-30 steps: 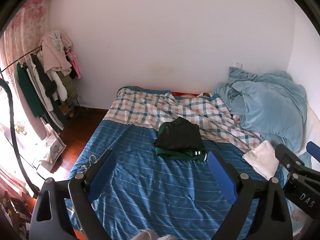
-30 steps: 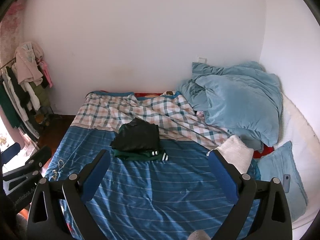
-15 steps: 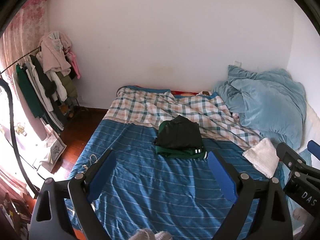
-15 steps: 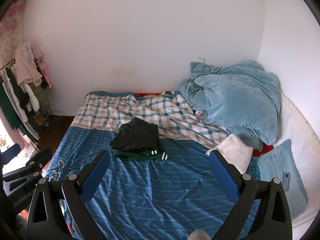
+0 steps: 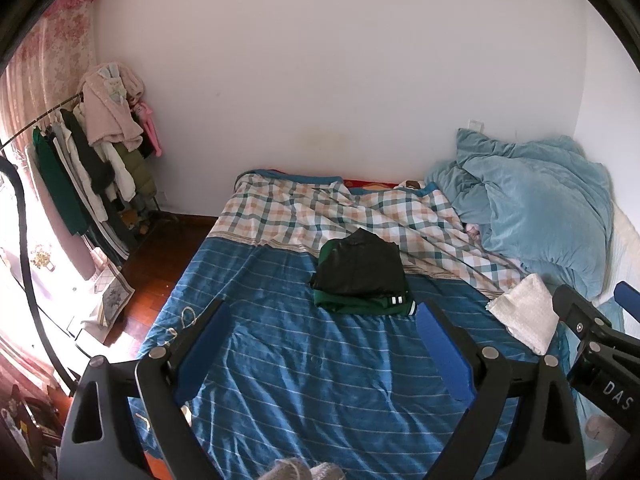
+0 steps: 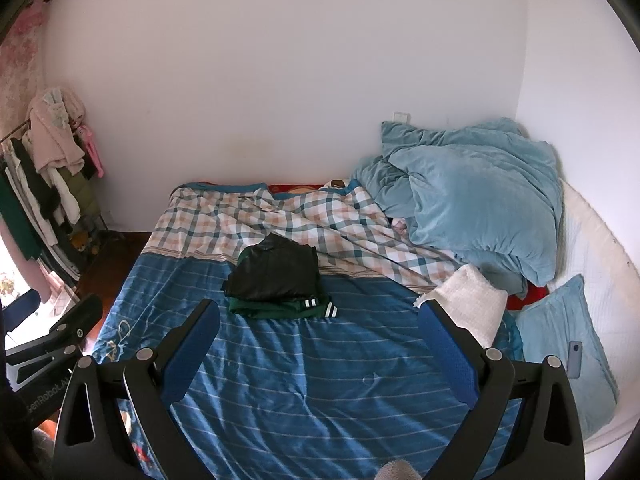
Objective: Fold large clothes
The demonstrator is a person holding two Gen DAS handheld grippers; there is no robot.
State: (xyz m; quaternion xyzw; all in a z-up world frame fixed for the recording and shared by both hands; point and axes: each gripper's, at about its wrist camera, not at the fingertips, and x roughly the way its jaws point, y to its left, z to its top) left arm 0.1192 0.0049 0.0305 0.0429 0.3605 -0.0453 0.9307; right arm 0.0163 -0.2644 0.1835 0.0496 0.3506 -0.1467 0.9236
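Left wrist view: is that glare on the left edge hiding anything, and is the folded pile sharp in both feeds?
Left wrist view: window light blows out the left edge beside the clothes rack; folded pile is sharp. Right wrist view: evenly lit, folded pile sharp, edges fisheye-bent.

The left tool, a black two-finger frame with blue pads, is held level with its fingers spread wide and nothing between them. The right tool, of the same black and blue build, is likewise wide open and empty. Each shows at the edge of the other's view: the right tool just to the right of the left one, both pointing forward, side by side and apart.
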